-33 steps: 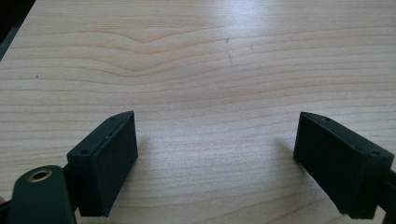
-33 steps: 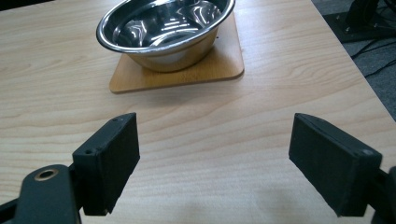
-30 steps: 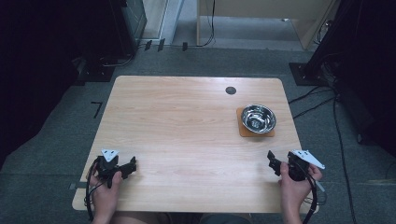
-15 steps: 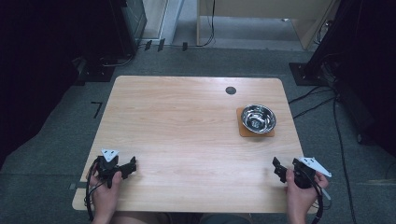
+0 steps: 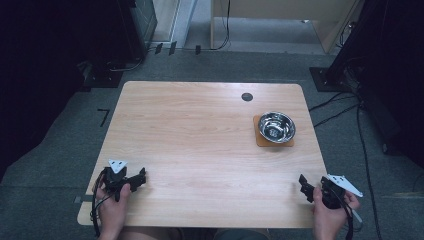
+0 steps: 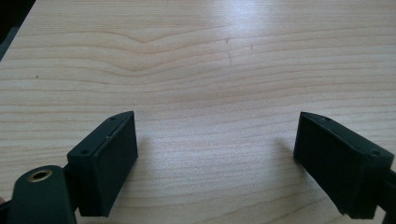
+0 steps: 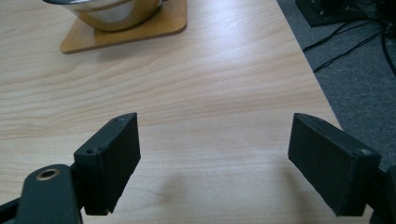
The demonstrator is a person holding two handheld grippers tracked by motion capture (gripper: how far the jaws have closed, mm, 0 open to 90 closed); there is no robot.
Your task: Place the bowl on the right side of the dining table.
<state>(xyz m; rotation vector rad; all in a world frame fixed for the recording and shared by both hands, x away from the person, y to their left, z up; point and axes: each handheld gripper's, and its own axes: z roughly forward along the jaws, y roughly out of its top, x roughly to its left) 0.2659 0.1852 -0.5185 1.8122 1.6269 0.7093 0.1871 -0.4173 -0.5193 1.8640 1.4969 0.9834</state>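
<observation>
A shiny steel bowl [image 5: 277, 127] sits on a square wooden coaster [image 5: 261, 141] at the right of the light wooden table [image 5: 200, 140]. In the right gripper view the bowl [image 7: 112, 14] and its coaster [image 7: 154, 25] lie at the top edge. My left gripper [image 5: 142, 177] rests near the front left corner, open, with nothing between its jaws [image 6: 215, 163]. My right gripper [image 5: 304, 187] is held at the front right corner, open and empty as well [image 7: 215, 163].
A small dark round grommet [image 5: 246, 96] marks the table's far side. Grey carpet with black cables [image 5: 340, 107] lies to the right of the table, whose right edge [image 7: 308, 79] runs close to my right gripper. Dark equipment stands at both sides.
My right gripper has drawn back toward the front edge and a little to the right. The left gripper has stayed in place.
</observation>
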